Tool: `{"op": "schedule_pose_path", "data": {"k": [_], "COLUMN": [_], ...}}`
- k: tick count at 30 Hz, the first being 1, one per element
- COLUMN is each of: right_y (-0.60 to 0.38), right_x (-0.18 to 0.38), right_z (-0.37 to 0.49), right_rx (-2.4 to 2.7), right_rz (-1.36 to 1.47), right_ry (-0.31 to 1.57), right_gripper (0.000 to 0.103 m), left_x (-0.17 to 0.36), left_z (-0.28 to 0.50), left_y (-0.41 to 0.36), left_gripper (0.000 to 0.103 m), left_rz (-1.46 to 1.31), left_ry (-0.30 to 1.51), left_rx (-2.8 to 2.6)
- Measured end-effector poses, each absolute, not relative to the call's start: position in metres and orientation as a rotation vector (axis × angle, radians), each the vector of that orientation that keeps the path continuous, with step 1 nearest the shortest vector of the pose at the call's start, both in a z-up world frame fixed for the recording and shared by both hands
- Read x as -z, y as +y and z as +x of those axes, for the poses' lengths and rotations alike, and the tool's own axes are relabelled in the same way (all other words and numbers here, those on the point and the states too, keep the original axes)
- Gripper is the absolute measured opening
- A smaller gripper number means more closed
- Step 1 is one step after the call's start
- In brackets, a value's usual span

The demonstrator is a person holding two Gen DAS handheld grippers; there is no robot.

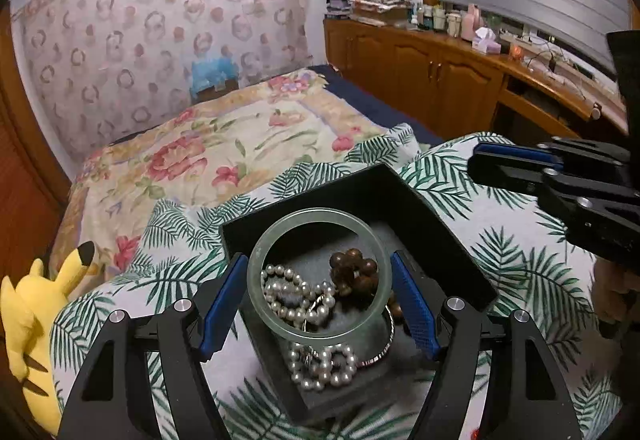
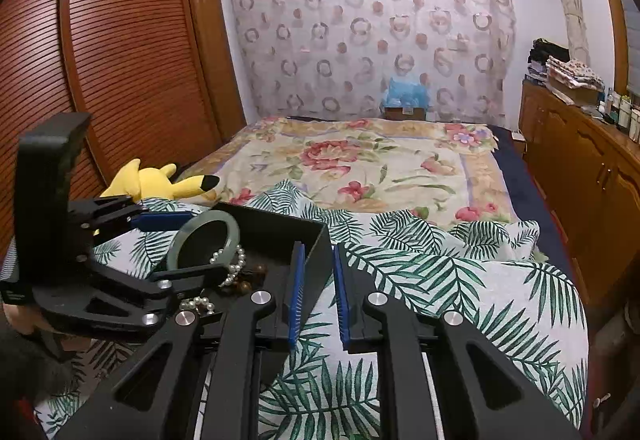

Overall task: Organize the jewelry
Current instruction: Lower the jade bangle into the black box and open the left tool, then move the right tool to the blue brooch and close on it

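My left hand-held gripper [image 1: 318, 294] holds the jade bangle [image 1: 318, 274] upright over the black box [image 1: 360, 240]. I'd lower it gently beside the pearls [image 1: 298, 292] before releasing. My right hand-held gripper [image 2: 318, 294], narrow and empty, straddles the box's corner.

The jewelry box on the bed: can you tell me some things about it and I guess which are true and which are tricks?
1. The left gripper holds a pale green bangle over the black jewelry box. True.
2. Pearl strands lie inside the box. True.
3. The box is closed with a lid. False: it is open, with no lid on it.
4. The right gripper is carrying the brown bead bracelet. False: its fingers hold nothing, and the bracelet lies in the box.
5. A yellow Pikachu plush lies on the bed. True.
6. The box sits on a wooden table. False: it rests on a palm-leaf print quilt.
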State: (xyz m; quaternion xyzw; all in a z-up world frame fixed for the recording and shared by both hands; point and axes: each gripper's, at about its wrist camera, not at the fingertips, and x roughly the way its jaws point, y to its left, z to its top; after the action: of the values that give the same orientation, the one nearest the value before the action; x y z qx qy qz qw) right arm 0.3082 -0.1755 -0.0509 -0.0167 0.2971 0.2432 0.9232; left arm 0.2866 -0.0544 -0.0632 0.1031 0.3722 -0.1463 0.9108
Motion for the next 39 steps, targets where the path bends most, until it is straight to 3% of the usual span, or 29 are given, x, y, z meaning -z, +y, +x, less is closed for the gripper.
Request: {"op": "schedule_pose_path", "data": {"k": [13,27,39], "right_y": [-0.174,-0.155,-0.141], "right_x": [0.049,0.012,0.059], "right_z": [0.307,0.267,0.193], "right_rx": [-0.508,-0.546,-0.577], "right_rz": [-0.026,-0.105,-0.15], "right_ry": [0.605,0.557,0.672], "right_gripper": [0.017,0.017,0.017], "left_x": [0.052,0.039,0.065], "left_z": [0.282,0.191,0.131], "left_y": [-0.047,-0.002,0.024], "left_gripper": [0.076,0.076,0.076], "left_rz": [0.17,0.1,0.043], "left_ry": [0.755,0.723,0.756], "left_rx": [0.284,0.265,0.215]}}
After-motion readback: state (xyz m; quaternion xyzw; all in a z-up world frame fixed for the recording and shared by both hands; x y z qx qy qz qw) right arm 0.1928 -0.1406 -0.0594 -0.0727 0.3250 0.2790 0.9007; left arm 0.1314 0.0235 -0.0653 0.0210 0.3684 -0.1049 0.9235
